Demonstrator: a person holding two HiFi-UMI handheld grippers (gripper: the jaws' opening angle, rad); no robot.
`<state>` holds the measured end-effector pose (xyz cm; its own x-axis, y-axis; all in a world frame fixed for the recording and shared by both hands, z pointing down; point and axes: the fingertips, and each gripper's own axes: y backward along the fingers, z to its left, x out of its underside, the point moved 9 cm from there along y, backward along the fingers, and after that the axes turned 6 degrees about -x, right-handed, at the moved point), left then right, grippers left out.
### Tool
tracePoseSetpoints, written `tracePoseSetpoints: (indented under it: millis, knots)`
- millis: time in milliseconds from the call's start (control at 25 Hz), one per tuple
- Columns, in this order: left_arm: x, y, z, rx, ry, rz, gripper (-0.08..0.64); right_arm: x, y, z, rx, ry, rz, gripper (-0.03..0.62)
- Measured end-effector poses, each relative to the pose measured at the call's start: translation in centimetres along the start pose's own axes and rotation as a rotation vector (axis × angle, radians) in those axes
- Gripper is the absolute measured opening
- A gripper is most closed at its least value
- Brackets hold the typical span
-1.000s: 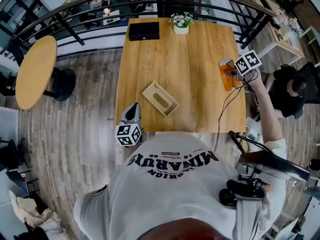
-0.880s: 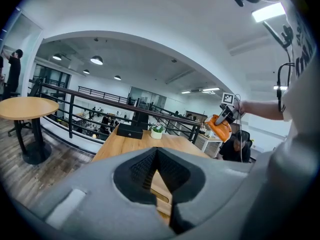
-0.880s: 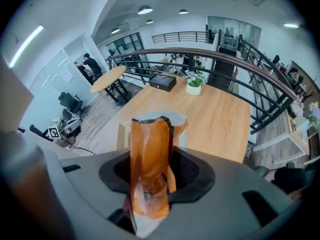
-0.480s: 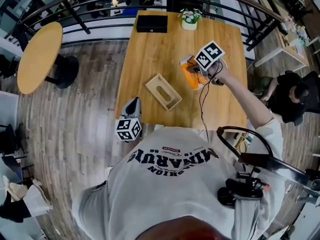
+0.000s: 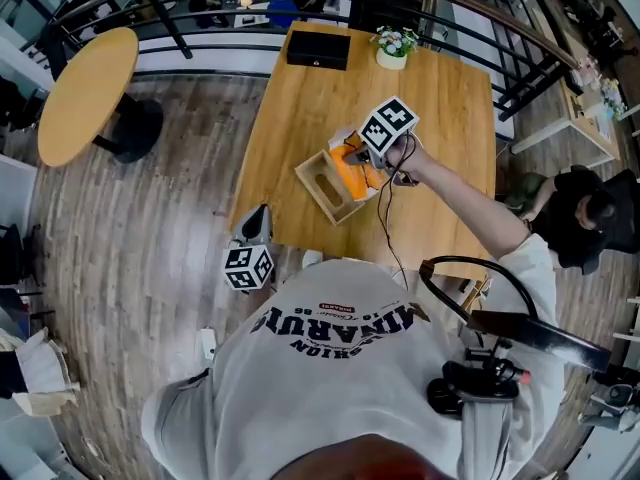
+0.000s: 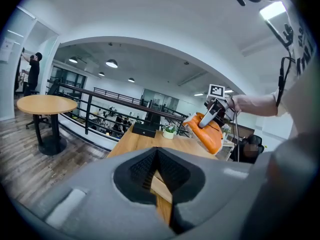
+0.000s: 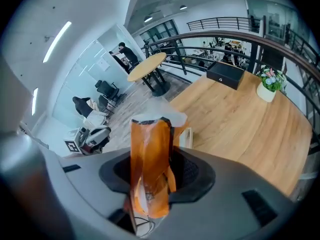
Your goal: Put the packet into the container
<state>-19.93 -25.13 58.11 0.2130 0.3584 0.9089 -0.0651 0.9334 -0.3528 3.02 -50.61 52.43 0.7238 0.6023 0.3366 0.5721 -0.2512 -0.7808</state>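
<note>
right gripper (image 5: 360, 164): pinches orange packet (image 5: 347, 172) over container (image 5: 320, 182) near table (image 5: 300, 98) front edge | left gripper (image 5: 260, 216): jaws together, empty, by front-left corner

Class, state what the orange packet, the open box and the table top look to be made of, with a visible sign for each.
Packet: probably thin plastic film; it looks glossy and crinkled, with a pale sealed top edge.
Box: pale wood, or wood-look board; matt, with flat straight walls.
Table top: wood or veneer; long grain lines and a satin sheen.
</note>
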Motion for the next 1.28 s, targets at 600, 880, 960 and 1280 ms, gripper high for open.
tracePoseSetpoints:
  millis: [600,880,960,1280]
  knots:
    - [1.0,2.5,0.0,-0.040,0.015,-0.008,-0.008,0.6,-2.9,0.1,-0.039,-0.021,0.028,0.167]
    - [1.6,4.3,1.3,-0.104,0.042,-0.004,-0.008,0.4,-6.5,-2.1,-0.002,-0.033,0.079,0.167]
    - [2.1,4.8,1.5,-0.124,0.046,-0.002,-0.008,0.8,-8.1,-3.3,0.034,-0.032,0.091,0.166]
    - [2.7,6.9,2.6,-0.225,0.080,0.010,-0.008,1.6,-16.5,-7.7,0.109,-0.066,0.178,0.162]
